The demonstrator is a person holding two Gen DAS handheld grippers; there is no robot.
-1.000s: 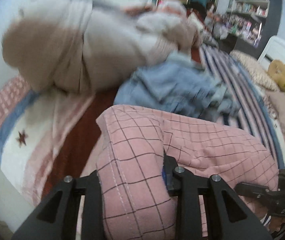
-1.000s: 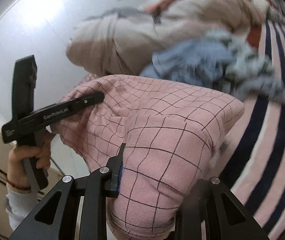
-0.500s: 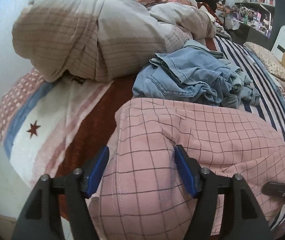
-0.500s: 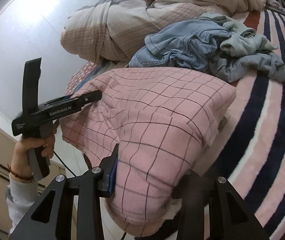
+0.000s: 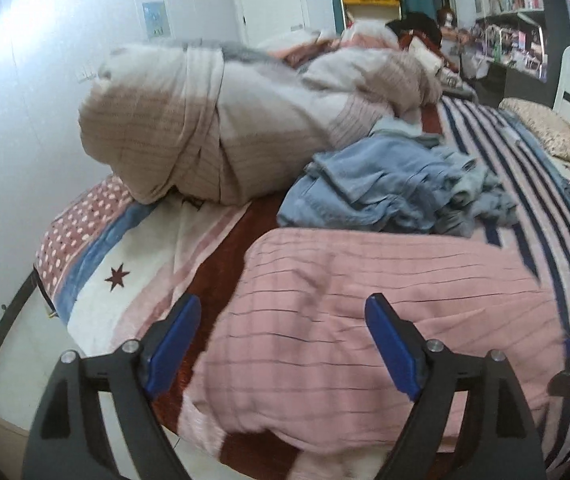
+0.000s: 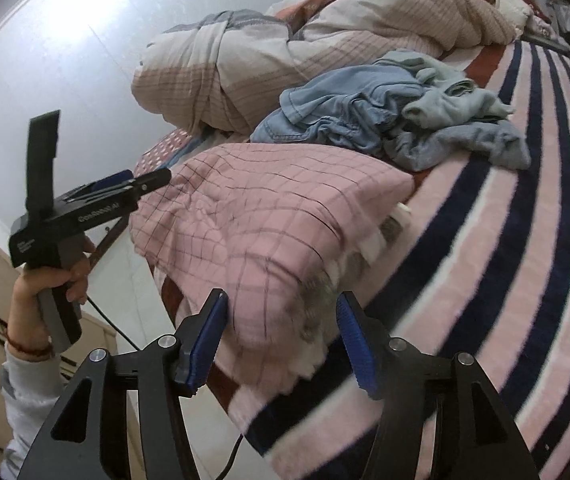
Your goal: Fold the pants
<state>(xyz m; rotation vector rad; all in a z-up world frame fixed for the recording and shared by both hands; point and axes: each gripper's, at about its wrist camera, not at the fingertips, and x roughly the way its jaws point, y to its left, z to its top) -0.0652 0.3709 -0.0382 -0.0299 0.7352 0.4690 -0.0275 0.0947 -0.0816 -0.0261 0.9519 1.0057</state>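
The pink checked pants (image 5: 385, 320) lie folded in a thick bundle at the bed's near edge. My left gripper (image 5: 281, 308) is over their left end, jaws wide and still opening, the blue pads clear of the cloth. In the right wrist view the pants (image 6: 269, 208) show a pale lining at their near corner. That corner sits between the pads of my right gripper (image 6: 283, 300), whose jaws are opening and do not press on it. The left gripper (image 6: 153, 180) shows there too, held by a hand (image 6: 45, 280) at the pants' far end.
A heap of blue denim clothes (image 5: 385, 188) lies just behind the pants. A big rolled quilt (image 5: 205, 128) fills the bed's far left. The striped blanket (image 6: 505, 240) stretches right. The bed edge drops to the floor at the near left. Shelves (image 5: 517, 20) stand far back.
Both grippers were shut on the pink pants; both have opened and pulled back. The pants have dropped onto the bed.
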